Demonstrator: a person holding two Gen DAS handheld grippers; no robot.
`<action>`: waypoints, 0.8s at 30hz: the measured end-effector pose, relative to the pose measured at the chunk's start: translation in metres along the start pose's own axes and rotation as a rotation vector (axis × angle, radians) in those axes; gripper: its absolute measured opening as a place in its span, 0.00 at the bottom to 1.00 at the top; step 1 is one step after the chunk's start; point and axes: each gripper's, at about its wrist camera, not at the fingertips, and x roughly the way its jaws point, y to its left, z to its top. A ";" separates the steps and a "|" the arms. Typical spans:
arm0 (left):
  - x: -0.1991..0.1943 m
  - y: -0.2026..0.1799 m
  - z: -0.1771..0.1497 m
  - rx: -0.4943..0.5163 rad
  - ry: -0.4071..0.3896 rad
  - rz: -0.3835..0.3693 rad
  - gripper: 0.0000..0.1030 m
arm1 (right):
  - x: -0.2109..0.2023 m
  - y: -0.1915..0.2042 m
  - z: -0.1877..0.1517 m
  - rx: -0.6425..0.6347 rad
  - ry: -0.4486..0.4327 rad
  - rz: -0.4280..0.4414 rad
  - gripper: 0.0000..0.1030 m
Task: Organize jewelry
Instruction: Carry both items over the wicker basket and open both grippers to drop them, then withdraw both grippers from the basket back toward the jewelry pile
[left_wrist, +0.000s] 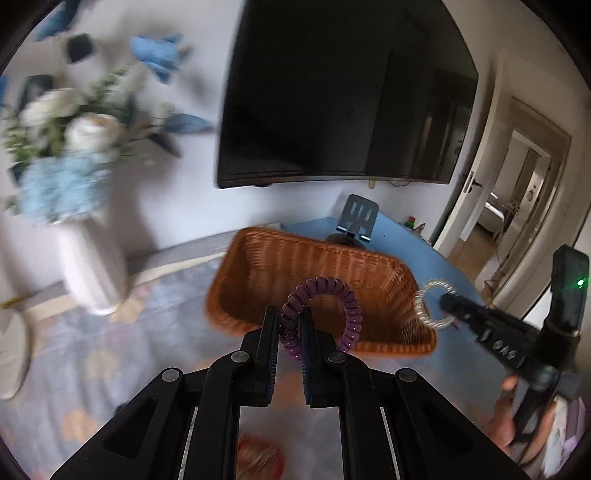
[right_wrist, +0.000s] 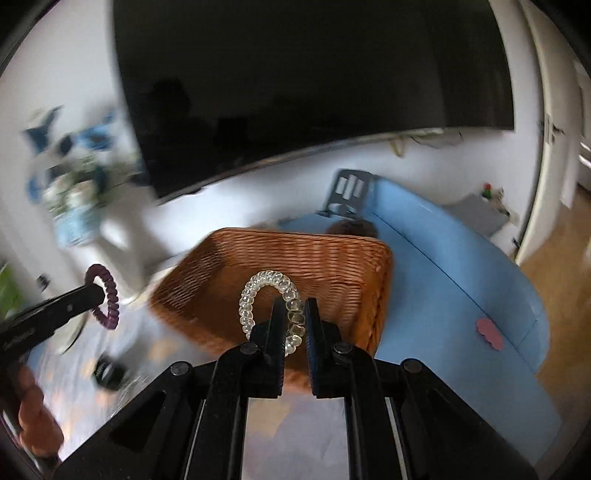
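Note:
My left gripper (left_wrist: 290, 314) is shut on a purple spiral hair tie (left_wrist: 321, 291) and holds it above the near rim of a brown wicker basket (left_wrist: 258, 273). My right gripper (right_wrist: 295, 306) is shut on a clear spiral hair tie (right_wrist: 258, 291) and holds it over the same basket (right_wrist: 332, 258). In the left wrist view the right gripper (left_wrist: 448, 306) and its clear tie (left_wrist: 424, 302) hang at the basket's right corner. In the right wrist view the left gripper (right_wrist: 94, 291) and the purple tie (right_wrist: 109, 299) are left of the basket.
A white vase of flowers (left_wrist: 88, 258) stands at the left. A black TV (left_wrist: 343, 92) hangs on the wall behind. A metal stand (left_wrist: 356, 218) sits on the blue tabletop (right_wrist: 443, 277) behind the basket. A pink item (right_wrist: 489, 332) lies at right.

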 end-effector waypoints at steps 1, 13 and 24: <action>0.009 -0.003 0.002 0.002 0.005 0.002 0.10 | 0.009 -0.004 -0.001 0.017 0.012 -0.002 0.12; 0.102 -0.020 0.005 0.023 0.083 0.082 0.11 | 0.057 -0.029 -0.008 0.089 0.132 0.050 0.15; 0.039 -0.012 0.002 0.017 0.012 0.127 0.47 | 0.024 -0.026 -0.007 0.091 0.037 0.027 0.30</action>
